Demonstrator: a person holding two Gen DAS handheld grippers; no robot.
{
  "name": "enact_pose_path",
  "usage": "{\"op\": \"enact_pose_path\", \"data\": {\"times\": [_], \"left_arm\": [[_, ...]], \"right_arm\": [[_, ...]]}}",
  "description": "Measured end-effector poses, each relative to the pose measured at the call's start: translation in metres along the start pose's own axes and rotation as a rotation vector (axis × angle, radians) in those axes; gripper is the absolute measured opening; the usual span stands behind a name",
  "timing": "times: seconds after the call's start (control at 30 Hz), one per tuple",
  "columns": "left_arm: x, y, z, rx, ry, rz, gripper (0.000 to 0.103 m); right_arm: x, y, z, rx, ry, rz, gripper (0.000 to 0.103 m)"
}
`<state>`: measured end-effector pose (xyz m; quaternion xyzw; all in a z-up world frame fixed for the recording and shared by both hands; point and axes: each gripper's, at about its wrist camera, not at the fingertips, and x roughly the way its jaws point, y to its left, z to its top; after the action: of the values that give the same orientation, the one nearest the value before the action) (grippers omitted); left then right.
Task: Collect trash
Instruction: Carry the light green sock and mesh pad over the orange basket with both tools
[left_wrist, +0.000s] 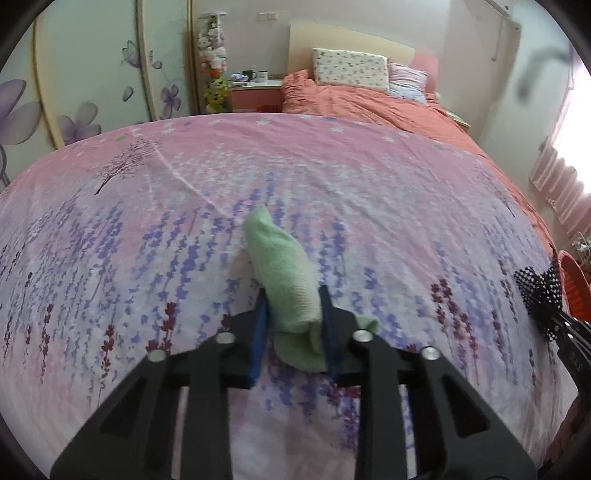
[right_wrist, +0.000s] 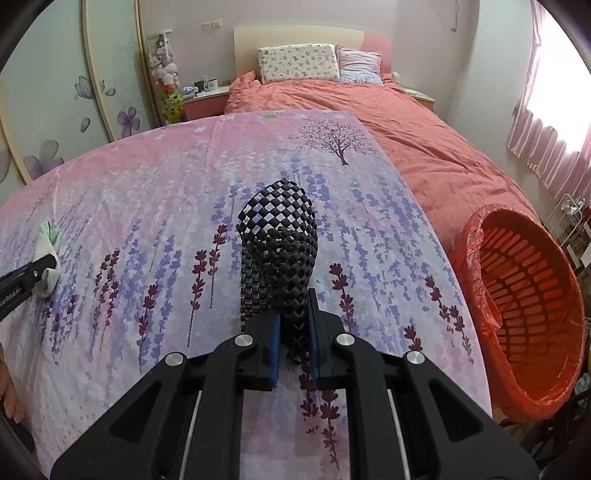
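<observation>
1. The left gripper (left_wrist: 293, 314) is closed on a rolled green cloth (left_wrist: 282, 273) — its blue pads press both sides of the roll, and the far end of the cloth points out over the flowered sheet (left_wrist: 388, 206). From the right wrist view the same cloth (right_wrist: 48, 254) sits at the far left edge, held in the other tool
2. The right gripper (right_wrist: 293, 332) is clamped on a black mesh piece (right_wrist: 282, 251); the mesh stands up in a loop ahead of the fingers, and its lower strip hangs down between the pads
3. The red bin (right_wrist: 524, 314), lined with a red bag, stands just beside the right edge of the sheet. As far as its inside shows, it looks empty
4. My reading — both pieces of trash are picked up, so the grasping half seems done, and neither is in the bin yet
5. What is left: carry each piece over the rim and let go. The mesh is nearer the bin; the cloth is well apart from it
6. No other loose trash shows on the sheet
</observation>
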<state>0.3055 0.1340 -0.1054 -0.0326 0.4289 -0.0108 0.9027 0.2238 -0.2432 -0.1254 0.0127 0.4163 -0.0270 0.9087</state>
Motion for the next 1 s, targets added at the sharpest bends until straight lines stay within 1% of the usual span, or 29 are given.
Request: {"op": "enact_pose_path", "data": {"times": [0.07, 0.1, 0.13, 0.27, 0.37, 0.6, 0.77, 1.0], "left_arm": [[-0.004, -0.004, -0.003, 0.02, -0.005, -0.009, 0.014], [-0.006, -0.006, -0.005, 0.029, -0.009, -0.009, 0.013], [-0.007, -0.007, -0.006, 0.034, -0.013, -0.013, 0.012], [-0.021, -0.006, -0.012, 0.024, -0.036, -0.084, 0.012], [-0.035, -0.008, -0.013, 0.033, -0.065, -0.114, 0.011], [-0.068, -0.029, -0.002, 0.066, -0.13, -0.184, 0.011], [-0.089, -0.057, 0.007, 0.098, -0.157, -0.238, 0.011], [-0.114, -0.121, 0.012, 0.191, -0.186, -0.314, 0.011]], "right_arm": [[-0.004, -0.003, -0.003, 0.019, 0.001, 0.03, 0.012], [-0.006, -0.005, -0.003, 0.027, -0.001, 0.045, 0.012], [-0.01, -0.006, -0.004, 0.035, -0.005, 0.055, 0.012], [-0.026, -0.012, -0.006, 0.043, -0.036, 0.076, 0.012], [-0.041, -0.018, -0.007, 0.049, -0.065, 0.087, 0.011], [-0.071, -0.038, 0.0, 0.074, -0.137, 0.11, 0.011], [-0.087, -0.055, 0.002, 0.1, -0.18, 0.114, 0.011], [-0.111, -0.09, 0.001, 0.148, -0.243, 0.101, 0.011]]}}
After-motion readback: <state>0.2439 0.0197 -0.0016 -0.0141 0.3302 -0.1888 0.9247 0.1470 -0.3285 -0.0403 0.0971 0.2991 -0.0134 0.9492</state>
